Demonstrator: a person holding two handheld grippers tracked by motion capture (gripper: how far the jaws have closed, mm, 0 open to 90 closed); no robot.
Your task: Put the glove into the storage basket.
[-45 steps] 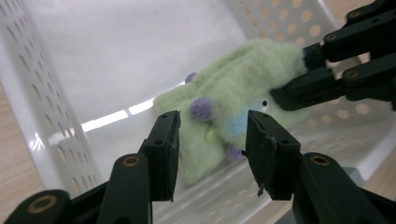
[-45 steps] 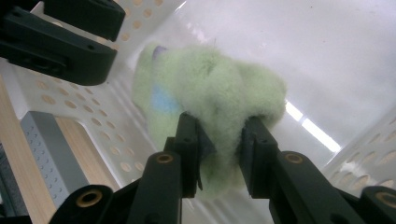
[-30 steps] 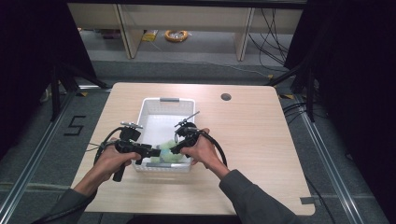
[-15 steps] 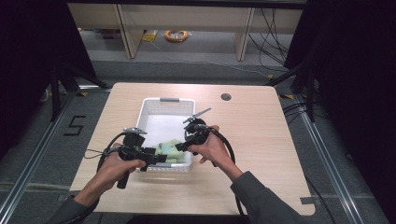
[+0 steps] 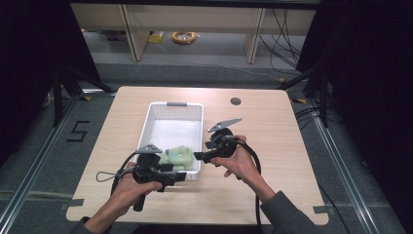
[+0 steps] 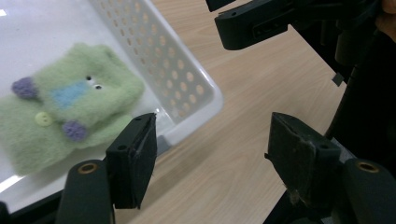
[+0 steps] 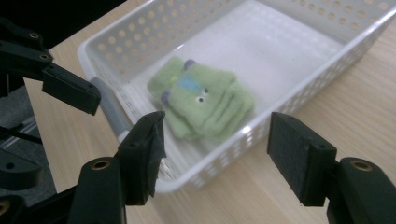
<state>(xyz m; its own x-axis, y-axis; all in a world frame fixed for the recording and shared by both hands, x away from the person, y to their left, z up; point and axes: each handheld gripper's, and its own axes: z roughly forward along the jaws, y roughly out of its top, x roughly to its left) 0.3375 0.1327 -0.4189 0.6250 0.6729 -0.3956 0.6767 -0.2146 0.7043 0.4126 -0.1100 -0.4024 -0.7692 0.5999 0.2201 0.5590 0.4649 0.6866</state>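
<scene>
A fuzzy green mitten [image 5: 178, 157] with a blue patch, purple dots and small eyes lies flat in the near end of a white perforated basket [image 5: 174, 108]. My left gripper [image 5: 179, 171] hovers at the basket's near right corner, open and empty. In the left gripper view the basket's corner [image 6: 196, 93] sits between the jaws and the mitten [image 6: 65, 116] lies to the left. My right gripper [image 5: 198, 157] stands just outside the right wall, open and empty. In the right gripper view the mitten [image 7: 201, 100] lies beyond the basket's wall [image 7: 224, 158].
The basket stands mid-table on a light wooden table [image 5: 272, 126] with a round cable hole [image 5: 235, 101] at the back right. Bare wood lies to the right of the basket and along the front edge. Each gripper trails a black cable.
Both grippers held the green mitten over the basket's near end a second ago. It now lies inside, released, and both grippers have opened and drawn back from it.
</scene>
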